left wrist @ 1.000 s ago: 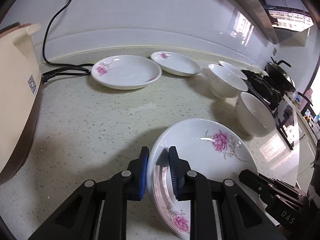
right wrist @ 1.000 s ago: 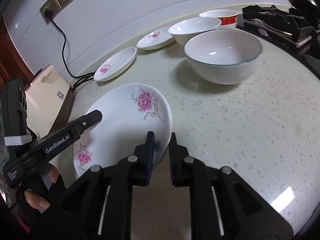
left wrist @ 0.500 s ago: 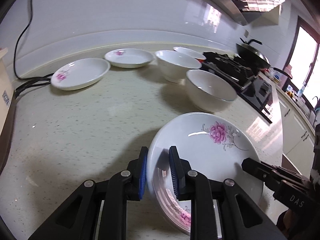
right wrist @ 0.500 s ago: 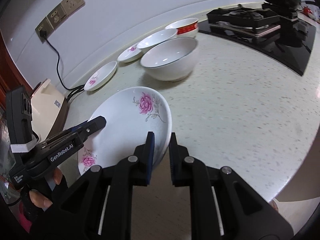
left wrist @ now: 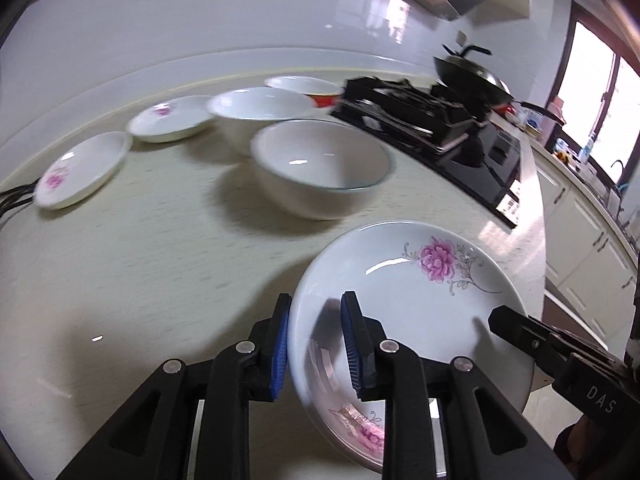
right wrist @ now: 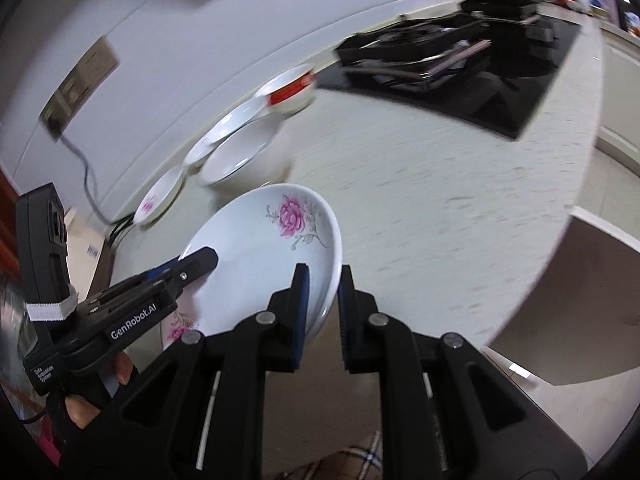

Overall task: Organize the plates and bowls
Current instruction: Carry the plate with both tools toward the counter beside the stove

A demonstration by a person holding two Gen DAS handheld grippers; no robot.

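A white plate with pink flowers (left wrist: pixel 416 300) is held above the counter by both grippers. My left gripper (left wrist: pixel 314 340) is shut on its left rim. My right gripper (right wrist: pixel 322 312) is shut on its right rim; the plate also shows in the right wrist view (right wrist: pixel 260 264). On the counter behind stand two more flowered plates (left wrist: pixel 80 168) (left wrist: pixel 172 120), two white bowls (left wrist: pixel 320 168) (left wrist: pixel 260 112) and a red-banded bowl (left wrist: pixel 308 88).
A black gas stove (left wrist: pixel 412 116) with a dark wok (left wrist: pixel 472 76) lies to the right. The counter edge (right wrist: pixel 560 216) curves close on the right. Power cables (left wrist: pixel 12 200) run at the far left, from a wall socket (right wrist: pixel 80 84).
Both grippers have carried the plate to the right along the counter, toward the bowls and stove. The beige appliance has left the left wrist view. Both grips are unchanged.
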